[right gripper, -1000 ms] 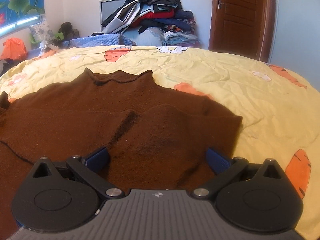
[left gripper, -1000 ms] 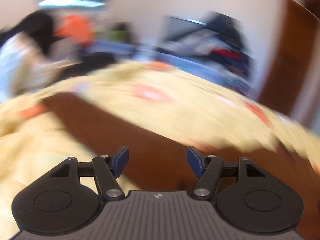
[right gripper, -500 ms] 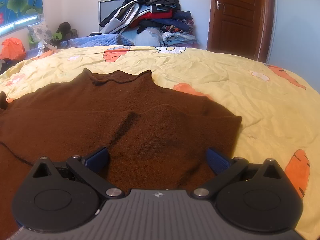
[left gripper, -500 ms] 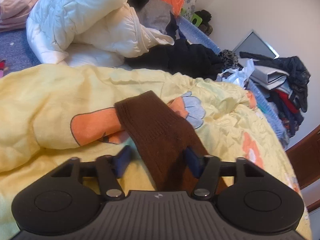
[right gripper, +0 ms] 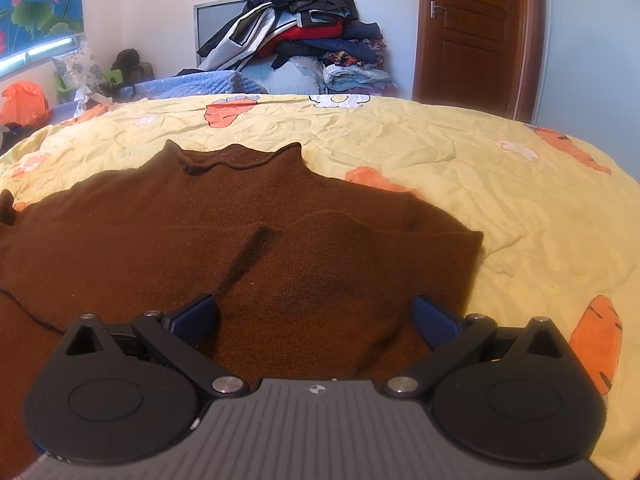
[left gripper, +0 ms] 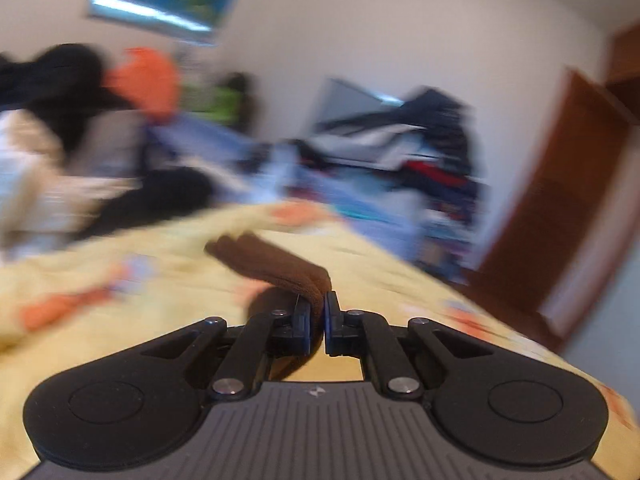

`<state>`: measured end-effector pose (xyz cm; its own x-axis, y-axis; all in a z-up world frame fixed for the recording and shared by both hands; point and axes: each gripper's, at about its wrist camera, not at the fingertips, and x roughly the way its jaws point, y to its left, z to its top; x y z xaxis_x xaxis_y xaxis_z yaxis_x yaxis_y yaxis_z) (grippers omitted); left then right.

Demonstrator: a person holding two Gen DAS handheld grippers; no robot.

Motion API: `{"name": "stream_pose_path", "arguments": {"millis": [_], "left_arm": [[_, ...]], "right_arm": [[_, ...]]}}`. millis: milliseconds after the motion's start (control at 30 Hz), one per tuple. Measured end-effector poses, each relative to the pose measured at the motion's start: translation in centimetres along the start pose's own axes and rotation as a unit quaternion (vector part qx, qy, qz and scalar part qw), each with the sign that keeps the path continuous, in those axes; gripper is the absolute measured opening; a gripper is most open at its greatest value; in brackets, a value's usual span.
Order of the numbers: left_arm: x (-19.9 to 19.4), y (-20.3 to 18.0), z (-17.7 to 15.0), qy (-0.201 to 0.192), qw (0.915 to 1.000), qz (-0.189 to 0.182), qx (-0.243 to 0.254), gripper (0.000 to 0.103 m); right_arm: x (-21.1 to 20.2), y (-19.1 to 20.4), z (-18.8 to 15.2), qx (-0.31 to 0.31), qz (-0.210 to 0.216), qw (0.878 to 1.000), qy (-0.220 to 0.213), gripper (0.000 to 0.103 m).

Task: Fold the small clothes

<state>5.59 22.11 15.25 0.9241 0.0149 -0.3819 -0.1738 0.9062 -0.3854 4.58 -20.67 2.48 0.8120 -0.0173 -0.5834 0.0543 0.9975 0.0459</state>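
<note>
A brown knit sweater (right gripper: 240,236) lies spread on the yellow bedspread (right gripper: 460,152), collar toward the far side, its right sleeve folded over the body. My right gripper (right gripper: 314,316) hovers open just above the folded part, nothing between its blue pads. In the left wrist view, my left gripper (left gripper: 316,312) is shut on the sweater's brown sleeve (left gripper: 272,264), which drapes forward from the pads, lifted off the bed. That view is blurred by motion.
A pile of clothes (right gripper: 304,36) is stacked against the far wall beside a brown door (right gripper: 472,32). An orange bag (right gripper: 24,102) and other clutter sit at the left. A white padded jacket (left gripper: 24,184) lies at the bed's left edge.
My left gripper closed on the brown sleeve that lay between its pads and lifted it off the bed, tilting upward. The right gripper and the sweater body stayed still.
</note>
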Motion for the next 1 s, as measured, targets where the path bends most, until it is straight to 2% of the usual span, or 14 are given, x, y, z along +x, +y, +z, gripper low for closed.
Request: {"name": "stream_pose_path", "arguments": {"millis": [67, 133, 167, 233, 267, 367, 433, 533, 567, 633, 767, 833, 933, 1000], "left_arm": [[0.2, -6.3, -3.3, 0.046, 0.9937, -0.098, 0.028, 0.006], [1.4, -11.8, -8.0, 0.123, 0.9728, -0.185, 0.064, 0.008], [2.2, -13.9, -10.5, 0.16, 0.9636, -0.195, 0.089, 0.009], [3.1, -16.5, -14.6, 0.223, 0.9556, -0.147, 0.125, 0.009], [3.1, -16.8, -16.1, 0.233, 0.9543, -0.126, 0.138, 0.009], [1.0, -15.9, -18.6, 0.194, 0.9609, -0.064, 0.187, 0.009], [-0.3, -14.1, -19.1, 0.181, 0.9632, -0.046, 0.194, 0.01], [-1.8, -11.6, -19.7, 0.171, 0.966, -0.05, 0.187, 0.01], [-2.1, -10.7, -19.8, 0.171, 0.9666, -0.049, 0.185, 0.011], [-2.9, -9.2, -20.4, 0.151, 0.9702, -0.063, 0.179, 0.011], [-3.1, -8.8, -21.0, 0.137, 0.9742, -0.07, 0.166, 0.017], [-3.2, -9.0, -21.1, 0.135, 0.9732, -0.072, 0.171, 0.022], [-3.4, -9.0, -21.2, 0.134, 0.9721, -0.082, 0.174, 0.034], [-3.4, -9.0, -21.1, 0.133, 0.9721, -0.088, 0.172, 0.074]], "right_arm": [[-0.1, -0.3, 0.0, 0.009, 0.005, 1.0, -0.003, 0.103], [-0.2, -0.6, 0.0, 0.02, 0.011, 1.0, -0.007, 0.103], [-0.3, -0.8, -0.1, 0.028, 0.016, 0.999, -0.01, 0.103], [-0.5, -1.4, -0.1, 0.046, 0.027, 0.998, -0.016, 0.103], [-0.6, -1.7, -0.2, 0.056, 0.033, 0.998, -0.019, 0.103], [-0.9, -2.5, -0.4, 0.082, 0.051, 0.995, -0.029, 0.103], [-0.9, -2.9, -0.3, 0.093, 0.061, 0.993, -0.031, 0.103], [-1.5, -3.0, 0.5, 0.125, 0.067, 0.99, -0.016, 0.103], [-2.1, -3.0, 1.0, 0.155, 0.087, 0.984, -0.012, 0.103], [-3.0, -2.5, 2.1, 0.199, 0.168, 0.965, -0.007, 0.102], [-1.0, 1.4, 4.5, 0.19, 0.238, 0.949, 0.077, 0.098], [0.7, 3.0, 5.2, 0.179, 0.235, 0.949, 0.114, 0.086], [2.1, 5.4, 6.1, 0.152, 0.217, 0.954, 0.141, 0.082], [2.2, 7.1, 6.9, 0.128, 0.21, 0.959, 0.144, 0.082]]}}
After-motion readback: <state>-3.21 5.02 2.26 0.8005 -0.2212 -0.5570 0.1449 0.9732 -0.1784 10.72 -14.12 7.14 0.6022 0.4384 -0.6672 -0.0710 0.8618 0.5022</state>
